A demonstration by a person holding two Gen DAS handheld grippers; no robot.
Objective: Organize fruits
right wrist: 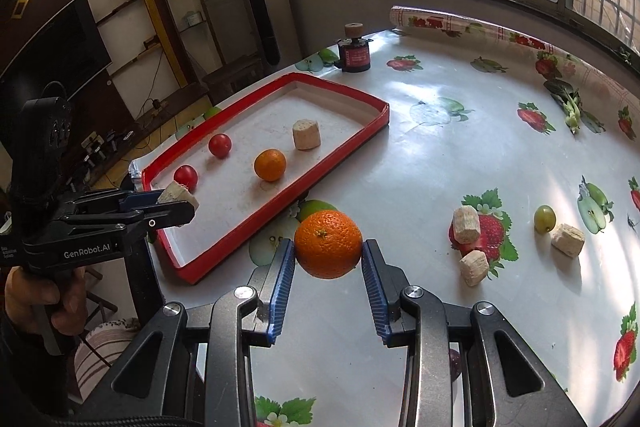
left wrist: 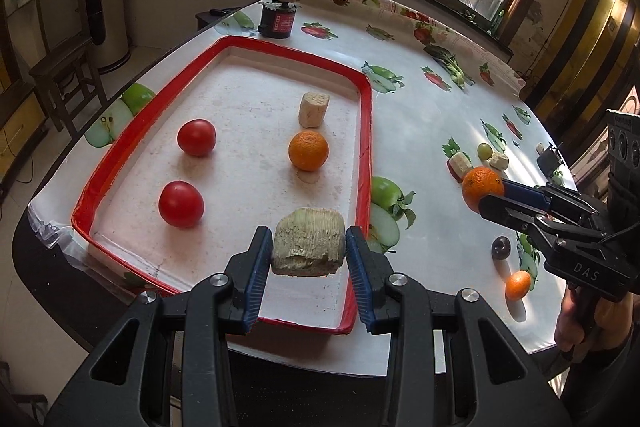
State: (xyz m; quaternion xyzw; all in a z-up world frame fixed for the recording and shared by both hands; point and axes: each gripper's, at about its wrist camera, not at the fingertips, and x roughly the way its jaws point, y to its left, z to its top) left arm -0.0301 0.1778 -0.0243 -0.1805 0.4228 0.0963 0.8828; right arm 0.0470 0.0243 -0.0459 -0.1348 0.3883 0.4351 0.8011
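Observation:
My left gripper [left wrist: 307, 242] is shut on a beige, greenish chunk [left wrist: 310, 247], held over the near end of the red-rimmed tray [left wrist: 224, 43]. In the tray lie two red tomatoes [left wrist: 196, 137] [left wrist: 181, 204], an orange [left wrist: 308, 151] and another beige chunk [left wrist: 314, 109]. My right gripper [right wrist: 328, 247] is shut on a large orange [right wrist: 328, 241], above the tablecloth just right of the tray [right wrist: 340, 91]. In the right wrist view the left gripper [right wrist: 180, 205] with its chunk [right wrist: 176, 191] hangs at the tray's near left corner.
Loose on the fruit-print tablecloth to the right are several beige chunks [right wrist: 466, 224] [right wrist: 474, 267] [right wrist: 568, 240], a green grape [right wrist: 544, 219], a small orange [left wrist: 518, 285] and a dark round fruit [left wrist: 501, 247]. A dark corked jar [left wrist: 279, 15] stands behind the tray.

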